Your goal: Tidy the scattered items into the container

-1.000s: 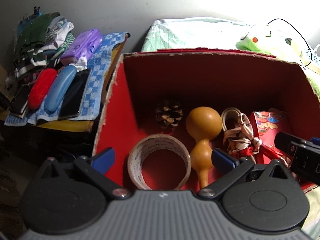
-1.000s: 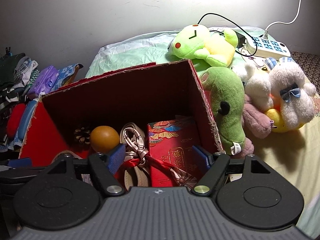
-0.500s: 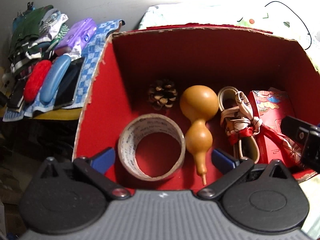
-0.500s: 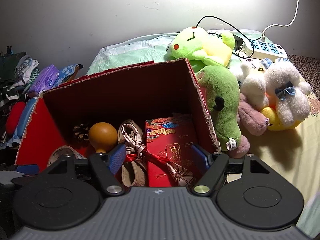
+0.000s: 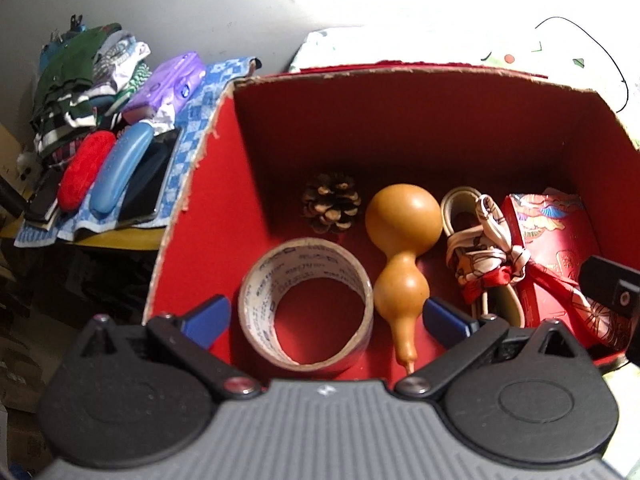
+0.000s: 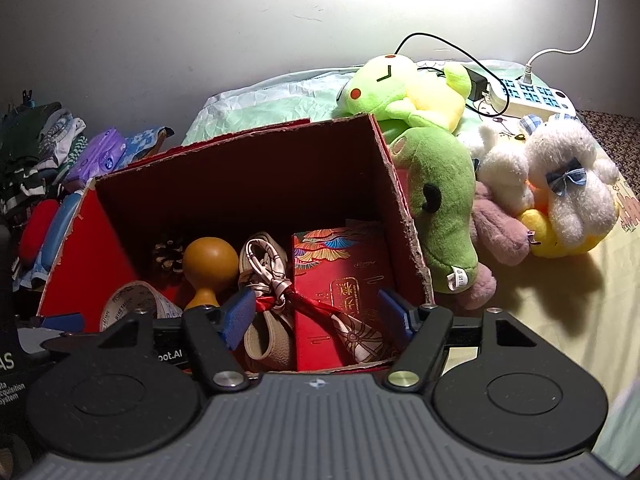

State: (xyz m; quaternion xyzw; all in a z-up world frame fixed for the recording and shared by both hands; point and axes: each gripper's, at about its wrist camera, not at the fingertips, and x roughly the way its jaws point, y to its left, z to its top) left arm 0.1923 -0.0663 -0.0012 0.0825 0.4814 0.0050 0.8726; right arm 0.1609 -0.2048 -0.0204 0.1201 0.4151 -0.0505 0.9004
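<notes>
A red cardboard box (image 5: 208, 216) (image 6: 404, 216) holds a tape roll (image 5: 306, 322) (image 6: 136, 304), a brown gourd (image 5: 402, 248) (image 6: 210, 262), a pine cone (image 5: 331, 202) (image 6: 168, 256), a patterned scarf tied round a beige strap (image 5: 486, 256) (image 6: 268, 272), and a red packet (image 5: 560, 236) (image 6: 344, 276). My left gripper (image 5: 326, 318) is open and empty above the box's near left part. My right gripper (image 6: 318, 316) is open and empty above the near right part; its body shows in the left wrist view (image 5: 612, 296).
Plush toys lie right of the box: a green frog (image 6: 400, 88), a green toy (image 6: 444, 208), a white bear (image 6: 568, 188). A power strip (image 6: 528, 94) with cables sits behind them. Left of the box, a side table holds folded clothes (image 5: 80, 80), cases (image 5: 120, 170) and a purple pack (image 5: 168, 84).
Both grippers have lifted and pulled back slightly above the box, so more of its floor shows. The items inside have not moved.
</notes>
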